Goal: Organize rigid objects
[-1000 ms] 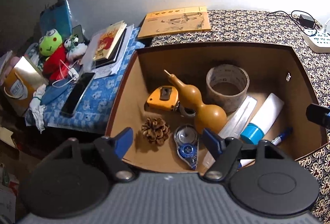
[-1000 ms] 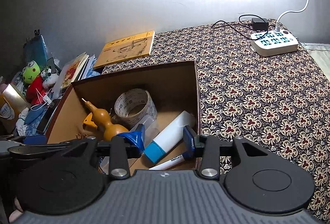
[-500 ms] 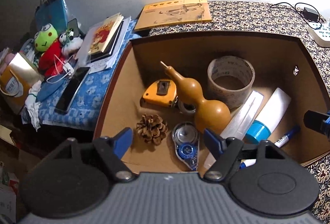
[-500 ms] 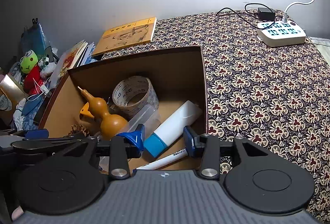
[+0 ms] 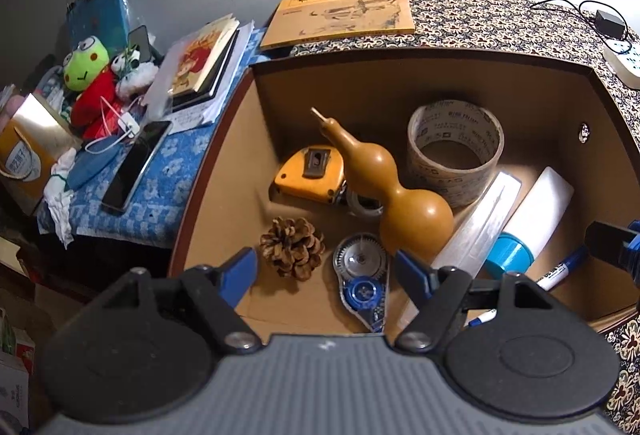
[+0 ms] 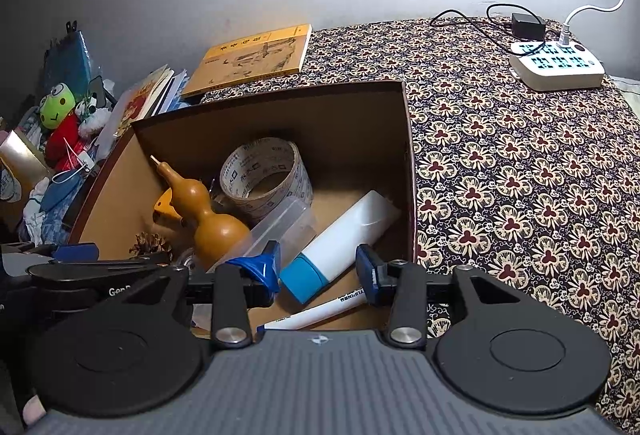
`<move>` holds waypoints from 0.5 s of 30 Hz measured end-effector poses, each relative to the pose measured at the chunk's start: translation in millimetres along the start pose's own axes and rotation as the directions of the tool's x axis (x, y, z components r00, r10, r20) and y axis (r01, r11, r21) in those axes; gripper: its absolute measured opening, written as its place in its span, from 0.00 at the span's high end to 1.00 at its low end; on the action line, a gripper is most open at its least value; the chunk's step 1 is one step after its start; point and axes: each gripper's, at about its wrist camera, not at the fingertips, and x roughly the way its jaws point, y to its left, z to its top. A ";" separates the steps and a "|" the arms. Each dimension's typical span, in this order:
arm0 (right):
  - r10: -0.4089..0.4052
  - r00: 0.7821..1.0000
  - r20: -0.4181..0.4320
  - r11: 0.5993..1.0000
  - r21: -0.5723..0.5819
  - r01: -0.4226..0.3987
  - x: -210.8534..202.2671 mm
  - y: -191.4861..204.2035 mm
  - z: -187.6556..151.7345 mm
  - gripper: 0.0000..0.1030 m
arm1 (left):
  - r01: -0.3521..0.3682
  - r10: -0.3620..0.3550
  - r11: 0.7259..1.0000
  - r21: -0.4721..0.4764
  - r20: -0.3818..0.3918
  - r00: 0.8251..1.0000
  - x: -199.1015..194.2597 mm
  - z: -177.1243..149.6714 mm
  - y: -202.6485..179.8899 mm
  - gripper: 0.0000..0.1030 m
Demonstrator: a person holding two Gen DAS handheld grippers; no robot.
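Left wrist view: gourd (image 5: 394,191), tape roll (image 5: 454,151) and pinecone (image 5: 292,247) already sit boxed (image 5: 400,75) — seemingly little left; both tongs (image 5: 325,267) (image 6: 318,267) gape empty.

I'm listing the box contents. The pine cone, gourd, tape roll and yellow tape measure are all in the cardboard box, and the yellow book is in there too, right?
Not quite. The yellow book lies outside the cardboard box, on the patterned cloth behind it, as the right wrist view shows. The pine cone, gourd, tape roll and yellow tape measure are inside.
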 end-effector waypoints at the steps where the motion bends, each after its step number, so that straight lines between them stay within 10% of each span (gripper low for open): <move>1: 0.001 1.000 -0.002 1.000 0.001 -0.001 0.7 -0.3 0.1 0.76 | -0.001 0.001 1.000 0.000 -0.002 1.000 0.8 0.1 -0.3 0.25; 15: -0.008 1.000 -0.008 1.000 0.003 0.008 6.4 -4.1 1.7 0.75 | 0.005 -0.005 1.000 0.011 -0.009 1.000 6.8 2.4 -3.3 0.25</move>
